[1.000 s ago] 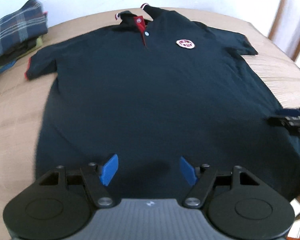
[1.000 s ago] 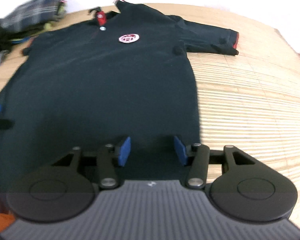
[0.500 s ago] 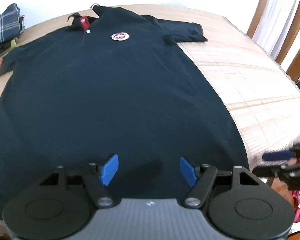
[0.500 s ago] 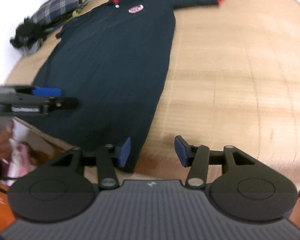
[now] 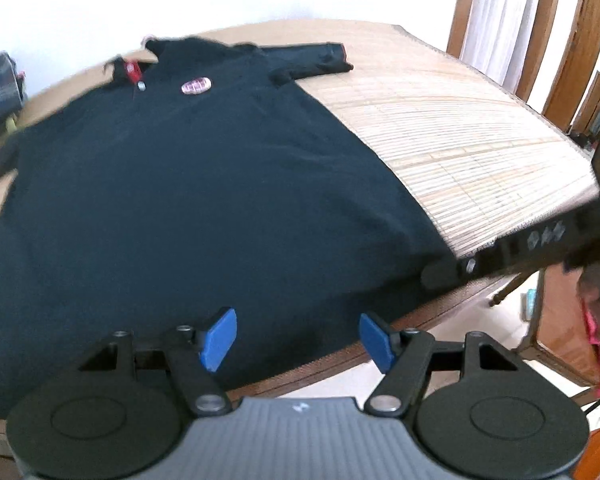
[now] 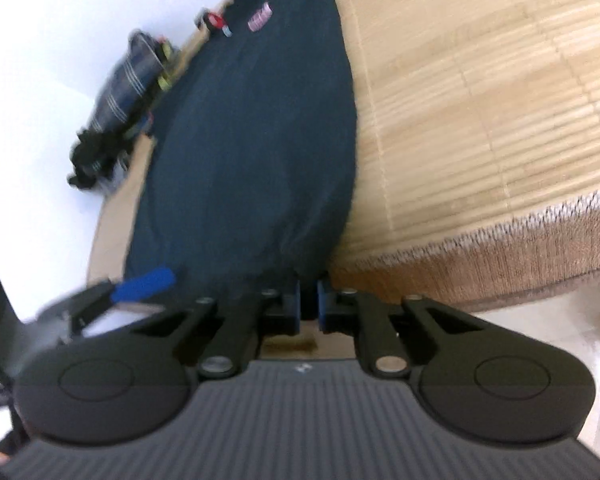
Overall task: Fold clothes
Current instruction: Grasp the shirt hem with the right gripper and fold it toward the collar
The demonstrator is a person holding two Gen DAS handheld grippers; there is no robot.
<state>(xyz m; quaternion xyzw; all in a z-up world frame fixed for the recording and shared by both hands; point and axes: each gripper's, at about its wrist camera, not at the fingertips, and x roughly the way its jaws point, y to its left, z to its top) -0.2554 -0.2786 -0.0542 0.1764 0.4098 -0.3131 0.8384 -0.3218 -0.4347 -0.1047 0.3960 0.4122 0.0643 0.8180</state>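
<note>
Shirt (image 5: 188, 184) is laid flat on the mat (image 5: 452, 128); no fold is made. Its hem corner is pinched by the right gripper (image 6: 308, 303); the left gripper (image 5: 298, 338) is held spread.

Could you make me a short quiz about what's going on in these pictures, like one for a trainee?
1. True or false: the right tool is shut on the bottom hem of the dark polo shirt.
2. Multiple choice: the left tool is (A) shut on a sleeve, (B) open, hovering at the hem, (C) holding the pile of clothes.
3. Fill in: the shirt lies spread on a woven ____.

Key: 1 true, at the hem's corner by the mat edge; 2 B; 3 mat.
</note>
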